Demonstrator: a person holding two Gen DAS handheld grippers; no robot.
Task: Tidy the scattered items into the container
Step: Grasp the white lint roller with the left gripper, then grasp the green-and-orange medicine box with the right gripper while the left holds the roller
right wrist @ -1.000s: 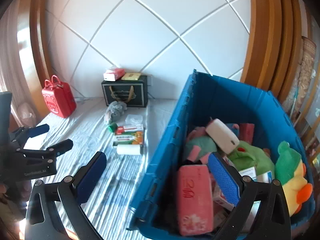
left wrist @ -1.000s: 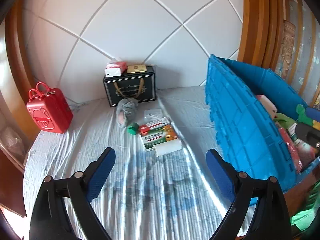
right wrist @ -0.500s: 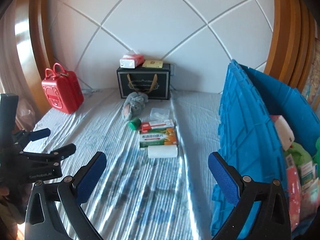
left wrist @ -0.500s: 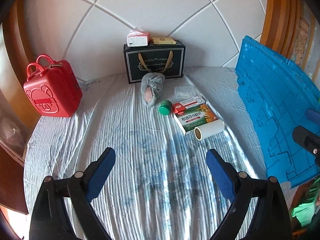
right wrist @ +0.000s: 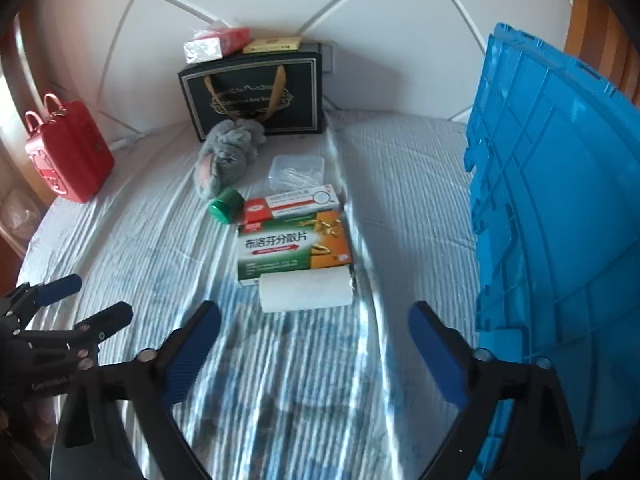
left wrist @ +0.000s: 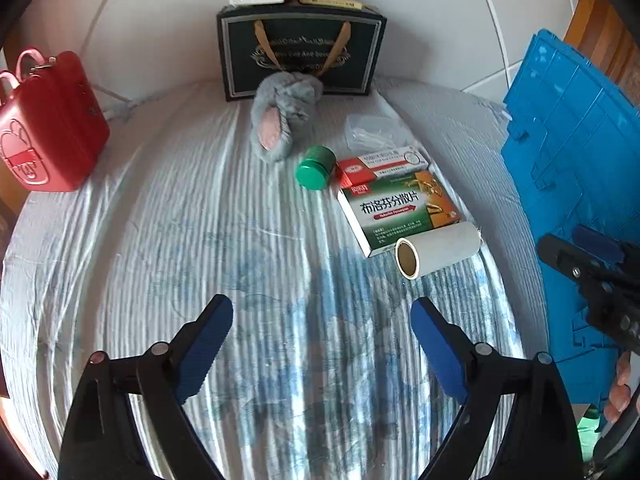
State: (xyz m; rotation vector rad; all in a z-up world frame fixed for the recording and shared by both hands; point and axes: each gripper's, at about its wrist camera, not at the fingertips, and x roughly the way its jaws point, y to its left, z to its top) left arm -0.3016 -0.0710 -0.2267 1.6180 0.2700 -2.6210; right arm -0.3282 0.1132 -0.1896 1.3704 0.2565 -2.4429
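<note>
Scattered on the striped sheet lie a white roll (right wrist: 306,292), a green-and-orange medicine box (right wrist: 292,246), a red-and-white box (right wrist: 292,204), a green jar (right wrist: 224,206), a clear plastic box (right wrist: 296,172) and a grey plush slipper (right wrist: 228,156). The blue crate (right wrist: 560,200) stands at the right. My right gripper (right wrist: 314,320) hovers just short of the roll, jaws closing with nothing between them. My left gripper (left wrist: 320,316) hangs over bare sheet, short and left of the roll (left wrist: 440,248). Its jaws are closing on nothing too.
A red case (left wrist: 48,128) stands at the left. A dark gift bag (left wrist: 300,52) leans on the white padded wall with small boxes on top. A wooden frame borders the bed. The right gripper (left wrist: 580,256) shows beside the crate (left wrist: 576,160).
Both grippers have come down and forward toward the items. The crate's inside has slid out of the right wrist view. Both pairs of jaws stand narrower than before.
</note>
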